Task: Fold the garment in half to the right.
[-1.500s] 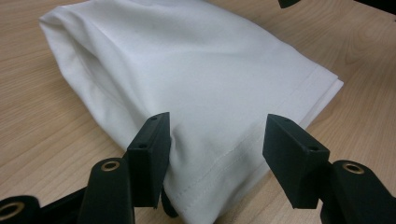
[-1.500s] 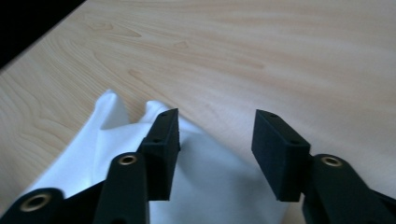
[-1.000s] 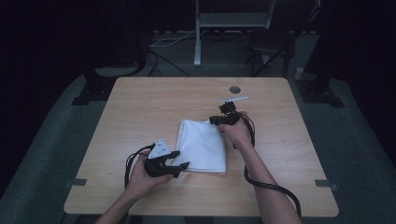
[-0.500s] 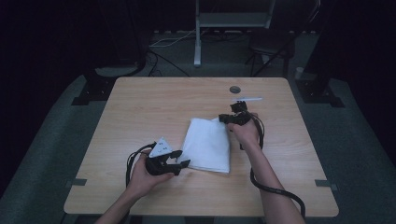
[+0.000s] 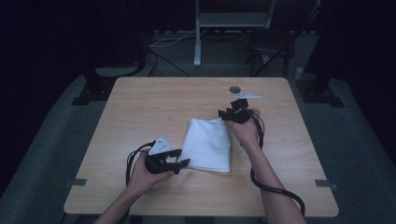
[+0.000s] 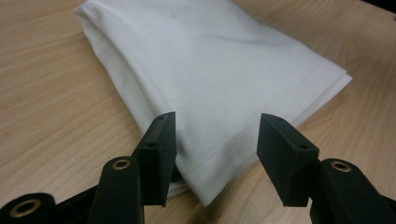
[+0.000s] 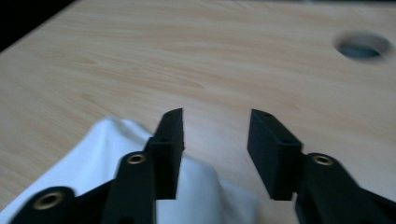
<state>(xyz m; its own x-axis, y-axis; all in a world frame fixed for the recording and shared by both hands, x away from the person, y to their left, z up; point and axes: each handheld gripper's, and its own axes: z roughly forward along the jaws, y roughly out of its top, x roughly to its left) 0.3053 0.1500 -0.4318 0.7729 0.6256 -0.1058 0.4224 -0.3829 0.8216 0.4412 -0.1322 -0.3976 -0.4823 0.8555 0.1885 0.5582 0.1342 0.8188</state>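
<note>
Folded white cloth (image 5: 208,145) flat on pale wooden table (image 5: 140,112). Left gripper (image 6: 212,144) jaws parted astride near corner, pads off fabric. Right gripper (image 7: 215,140) above far corner, jaws just opening, nothing gripped.

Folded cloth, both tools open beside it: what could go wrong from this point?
1. The left tool stands open around the near corner of the white folded cloth; closing there might catch only the top layers and pull the fold apart.
2. The right tool, whose jaws have just been opening, stands over the far corner, which looks rumpled; lifting away could drag it.
</note>
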